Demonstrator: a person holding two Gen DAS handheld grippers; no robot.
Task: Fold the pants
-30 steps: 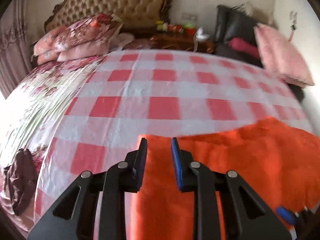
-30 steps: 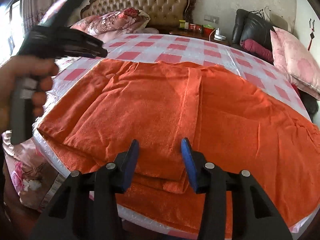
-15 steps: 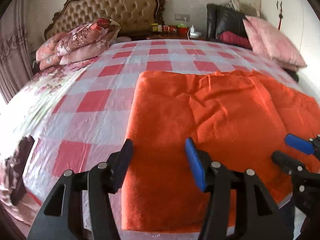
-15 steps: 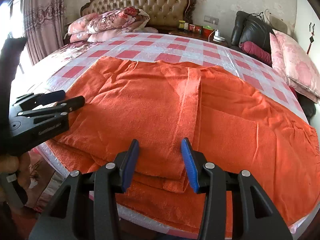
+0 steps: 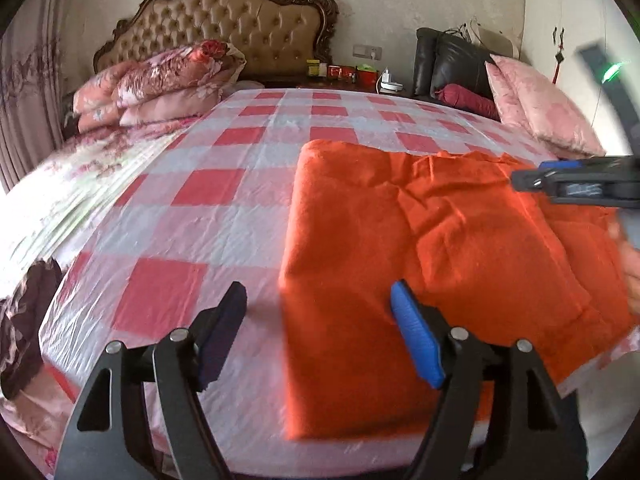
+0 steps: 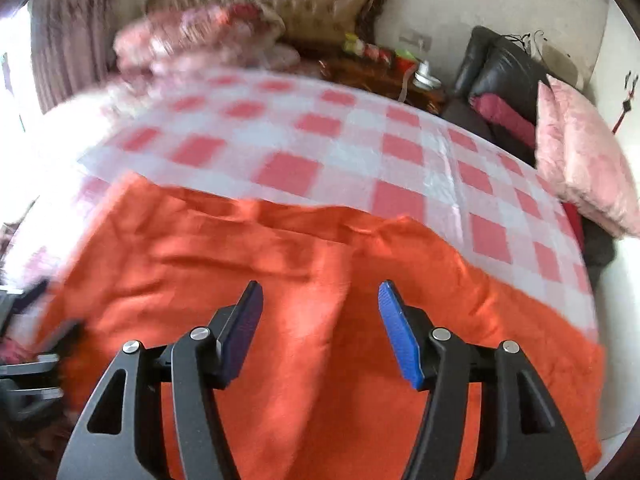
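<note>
Both tools (image 5: 318,312) (image 6: 320,308) wider over pants (image 5: 400,240).

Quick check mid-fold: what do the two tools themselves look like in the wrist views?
Both match. The left tool and right tool have black angular frames with triangular cut-outs and silver round pivot bolts. Each carries one bright blue ribbed pad and one dark navy pad. In the left view, the right tool's side shows a small label, too blurred to read.
</note>
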